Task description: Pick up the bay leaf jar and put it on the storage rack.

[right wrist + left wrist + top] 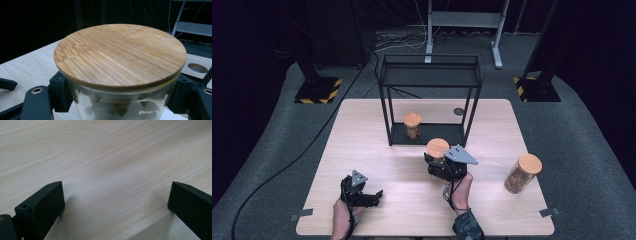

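Glass jar with a bamboo lid, rigid, slippery and breakable, sits clamped below the rim by the right gripper near the table's middle, while the left gripper gapes empty.

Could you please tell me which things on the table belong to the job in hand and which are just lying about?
In the job:
right gripper, shut on held jar
black shelf rack, holding another jar

Lying about:
jar at right edge
left gripper, open
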The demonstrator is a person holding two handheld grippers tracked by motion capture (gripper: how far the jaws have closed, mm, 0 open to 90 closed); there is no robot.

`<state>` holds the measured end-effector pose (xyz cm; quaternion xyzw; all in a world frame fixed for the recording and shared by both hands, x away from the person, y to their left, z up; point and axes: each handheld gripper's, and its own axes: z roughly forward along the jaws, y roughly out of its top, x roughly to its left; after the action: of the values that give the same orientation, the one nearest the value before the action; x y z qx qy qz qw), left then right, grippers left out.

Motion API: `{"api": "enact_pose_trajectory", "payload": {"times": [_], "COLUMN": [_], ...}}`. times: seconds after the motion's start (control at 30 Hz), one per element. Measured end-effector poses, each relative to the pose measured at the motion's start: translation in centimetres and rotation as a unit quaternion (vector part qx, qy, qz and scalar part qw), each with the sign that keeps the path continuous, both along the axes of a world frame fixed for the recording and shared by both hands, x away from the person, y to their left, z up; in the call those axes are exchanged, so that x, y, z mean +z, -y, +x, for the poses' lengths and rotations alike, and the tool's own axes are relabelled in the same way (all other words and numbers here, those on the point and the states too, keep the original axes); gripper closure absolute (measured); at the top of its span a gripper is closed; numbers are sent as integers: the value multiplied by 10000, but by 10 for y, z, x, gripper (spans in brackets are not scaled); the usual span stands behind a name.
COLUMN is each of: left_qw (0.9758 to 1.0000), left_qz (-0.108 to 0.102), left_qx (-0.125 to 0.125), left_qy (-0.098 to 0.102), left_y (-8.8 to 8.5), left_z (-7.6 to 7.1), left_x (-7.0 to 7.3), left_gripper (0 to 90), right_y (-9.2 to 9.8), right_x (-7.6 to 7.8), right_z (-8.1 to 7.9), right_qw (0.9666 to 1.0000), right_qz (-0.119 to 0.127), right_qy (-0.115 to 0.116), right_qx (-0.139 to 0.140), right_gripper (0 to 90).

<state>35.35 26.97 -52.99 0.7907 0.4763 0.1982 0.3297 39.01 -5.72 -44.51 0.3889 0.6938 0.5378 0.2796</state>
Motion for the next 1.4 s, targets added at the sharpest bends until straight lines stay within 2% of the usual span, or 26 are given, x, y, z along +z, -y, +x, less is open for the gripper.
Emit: {"api": "enact_pose_trajectory", "payload": {"times": [0.17, 0.47, 0.97, 1.4], "left_qw": [10000, 10000, 10000, 10000], "left_qz": [0, -1, 28, 53], "left_qx": [1, 1, 28, 3], "left_qy": [0, 2, 36, 52], "left_y": [0, 0, 0, 1], "left_z": [0, 0, -1, -1], "left_x": [0, 0, 0, 0], "left_gripper": [3, 3, 3, 4], "right_y": [-1, 0, -3, -4], "right_x": [3, 8, 11, 10], "right_z": [3, 9, 25, 37], "right_qw": [10000, 10000, 9999, 9999], "right_qz": [-62, -27, -20, -128], "right_qy": [-23, 54, 72, 49], "right_qx": [10, 74, 91, 89], "right_gripper": [242, 242, 242, 242]}}
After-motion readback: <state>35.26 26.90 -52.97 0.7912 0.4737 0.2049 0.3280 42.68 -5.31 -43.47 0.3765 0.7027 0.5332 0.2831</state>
